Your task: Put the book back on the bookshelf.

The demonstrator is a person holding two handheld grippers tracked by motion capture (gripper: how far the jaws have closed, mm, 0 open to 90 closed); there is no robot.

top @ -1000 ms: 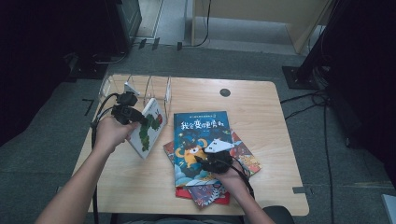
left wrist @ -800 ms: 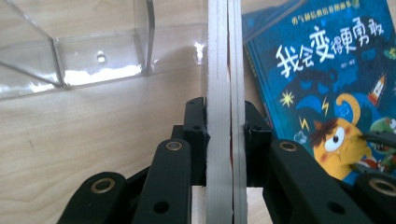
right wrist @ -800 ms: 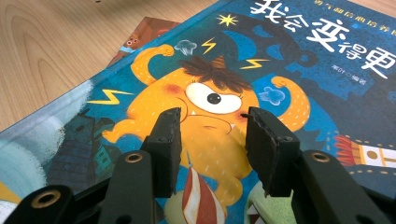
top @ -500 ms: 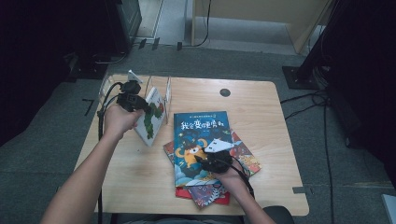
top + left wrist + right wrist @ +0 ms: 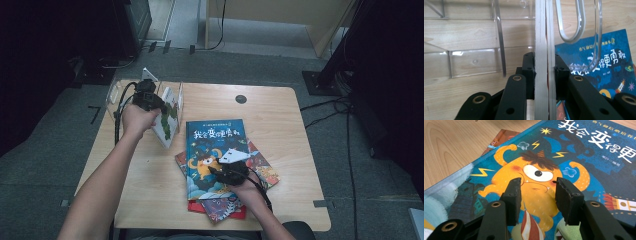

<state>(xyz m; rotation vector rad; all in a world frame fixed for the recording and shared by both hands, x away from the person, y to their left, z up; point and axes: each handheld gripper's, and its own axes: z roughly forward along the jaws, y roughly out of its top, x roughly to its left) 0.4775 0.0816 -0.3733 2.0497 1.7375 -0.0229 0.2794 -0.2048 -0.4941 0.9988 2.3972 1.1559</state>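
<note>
At tabletop's far-left corner, left tool [image 5: 544, 75] clamps thin book [image 5: 165, 119] upright beside clear rack [image 5: 474, 62]. Keep spine vertical, slide between dividers. Right tool [image 5: 537, 195] parted over blue book [image 5: 579, 165].

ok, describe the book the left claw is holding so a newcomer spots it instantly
On the wooden table, look to the clear acrylic rack at the far left corner. The book stands upright beside it, clamped in the left claw; every other book lies flat in the stack nearer the person.
</note>
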